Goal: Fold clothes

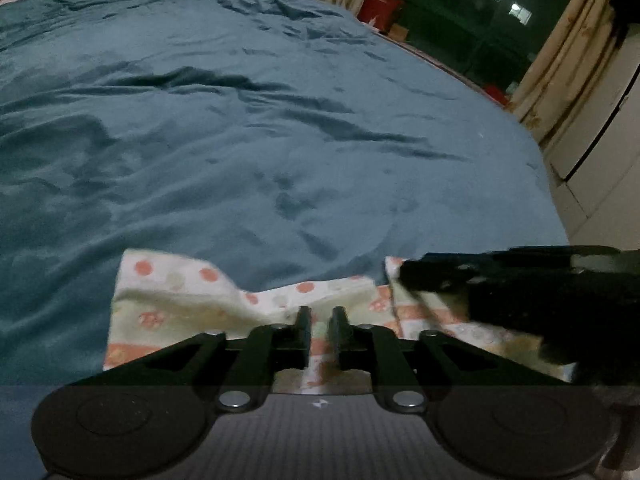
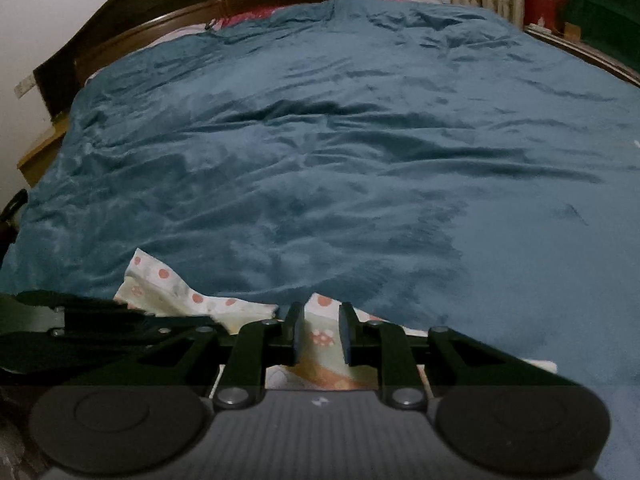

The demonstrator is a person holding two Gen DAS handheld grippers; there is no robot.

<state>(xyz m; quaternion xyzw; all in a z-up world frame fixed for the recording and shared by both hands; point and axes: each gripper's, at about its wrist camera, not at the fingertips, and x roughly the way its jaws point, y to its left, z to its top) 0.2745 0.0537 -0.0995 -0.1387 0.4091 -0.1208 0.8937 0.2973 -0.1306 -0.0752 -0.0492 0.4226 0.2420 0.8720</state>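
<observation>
Patterned garment (image 1: pixel 172 300) – soft, light, limp cloth, lying at near edge of teal blanket (image 1: pixel 240 120). Left gripper (image 1: pixel 320 322) and right gripper (image 2: pixel 320 328) both slightly parted over it, pads not pinching – best taken by corners.

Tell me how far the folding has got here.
Early or mid-fold. The spotted cloth lies rumpled at the near edge of the blue bedcover, with no tidy folded shape visible. The left hand-held gripper and the right hand-held gripper are both over it, slightly open, gripping nothing. Squaring and folding remain.
</observation>
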